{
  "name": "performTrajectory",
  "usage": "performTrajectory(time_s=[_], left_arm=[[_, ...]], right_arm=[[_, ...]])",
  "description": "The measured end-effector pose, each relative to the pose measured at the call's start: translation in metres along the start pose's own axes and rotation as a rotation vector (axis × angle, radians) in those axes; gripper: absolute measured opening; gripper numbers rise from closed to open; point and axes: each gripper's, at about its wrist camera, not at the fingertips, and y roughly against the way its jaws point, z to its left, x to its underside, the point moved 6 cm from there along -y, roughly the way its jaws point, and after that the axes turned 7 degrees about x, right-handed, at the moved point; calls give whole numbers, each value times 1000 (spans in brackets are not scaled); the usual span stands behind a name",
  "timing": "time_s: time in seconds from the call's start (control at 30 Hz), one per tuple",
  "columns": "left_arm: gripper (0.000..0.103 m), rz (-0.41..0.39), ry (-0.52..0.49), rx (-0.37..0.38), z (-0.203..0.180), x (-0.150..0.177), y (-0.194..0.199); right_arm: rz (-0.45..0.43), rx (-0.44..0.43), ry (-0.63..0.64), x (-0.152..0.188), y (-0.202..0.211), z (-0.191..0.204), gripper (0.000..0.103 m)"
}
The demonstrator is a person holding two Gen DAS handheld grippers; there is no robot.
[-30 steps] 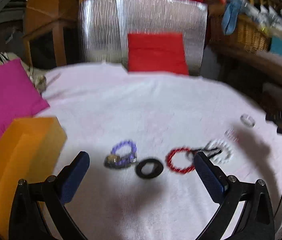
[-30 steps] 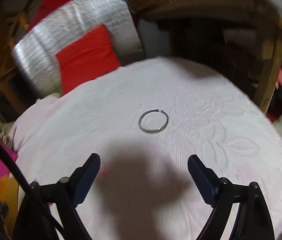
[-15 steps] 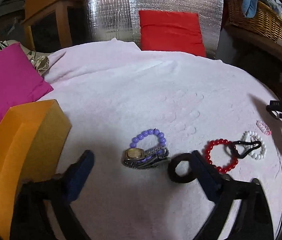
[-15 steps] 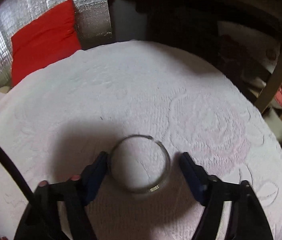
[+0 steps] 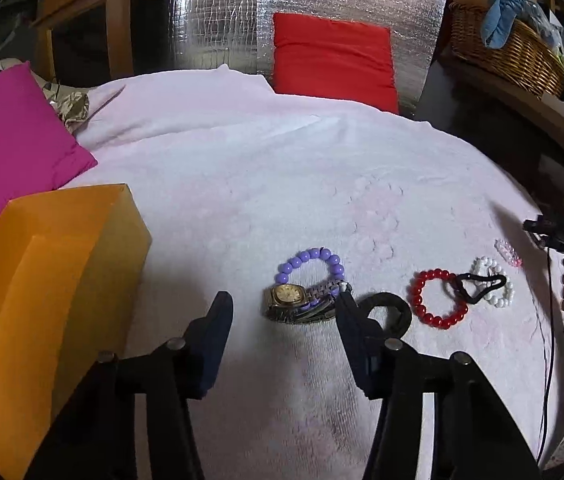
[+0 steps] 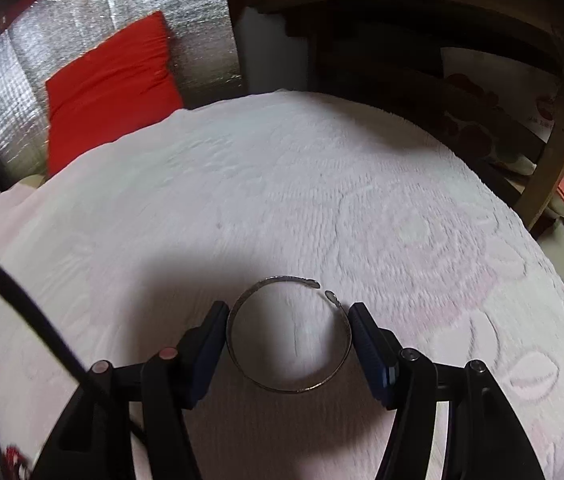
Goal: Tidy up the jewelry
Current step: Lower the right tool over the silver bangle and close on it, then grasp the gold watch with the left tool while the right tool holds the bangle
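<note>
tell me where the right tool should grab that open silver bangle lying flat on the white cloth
Grip the silver bangle across its widest span, on the solid left and right sides, coming straight down from above. It lies flat on the white cloth, its gap at the far right; pinching clear of that gap should avoid twisting. The right tool already straddles it.

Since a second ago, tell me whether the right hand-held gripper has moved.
Yes. The right hand-held gripper has moved forward and down toward the white embossed cloth; its open fingers now flank the thin open silver bangle, which earlier lay well ahead.
</note>
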Motion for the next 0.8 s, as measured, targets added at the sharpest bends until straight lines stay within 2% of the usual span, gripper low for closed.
performTrajectory(time_s=[0.17,0.27,0.5,0.67,0.8], left_arm=[[33,61,-9,43,-5,9,-5],[32,71,3,72,-5,13,-6],[32,113,70,97,2,16,-26],[32,126,92,110,0,14,-46],[31,130,138,137,3,12,-55]], right_arm=[[-3,-56,-18,17,39,-11,64],[-26,-104,-13,26,68,-11,64],[-32,-289,-13,69,136,6,64],[-15,-366,23,93,151,31,64],[14,-395,83,103,141,55,64]])
